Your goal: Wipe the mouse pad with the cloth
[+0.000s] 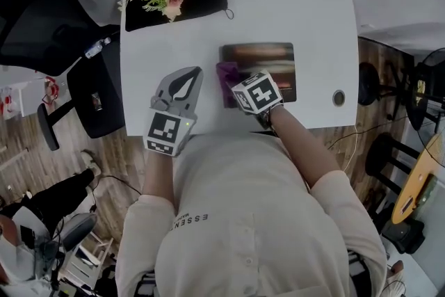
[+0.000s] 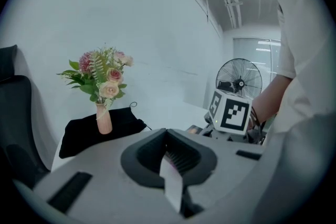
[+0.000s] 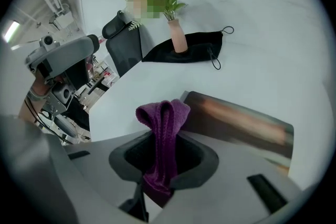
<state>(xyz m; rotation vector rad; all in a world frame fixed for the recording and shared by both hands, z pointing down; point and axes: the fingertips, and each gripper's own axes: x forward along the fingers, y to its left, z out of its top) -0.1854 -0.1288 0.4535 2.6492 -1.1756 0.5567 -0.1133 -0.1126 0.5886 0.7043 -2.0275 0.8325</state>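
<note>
Pinching purple cloth point(image 1: 226, 72) in right hand-held gripper point(image 1: 236, 83) at near-left corner of mouse pad point(image 1: 268, 54) — long axis running rightward from there. Holding left hand-held gripper point(image 1: 183, 83) pressed together, empty, farther left.

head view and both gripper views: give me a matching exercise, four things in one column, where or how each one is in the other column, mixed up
Things
1. purple cloth
2. mouse pad
3. flower vase
4. left hand-held gripper

States
A. stands on black fabric at the table's far side
B. jaws together, nothing between them
C. pinched in the right hand-held gripper
D. lies flat on the white table

Pairs: 1-C, 2-D, 3-A, 4-B
</note>
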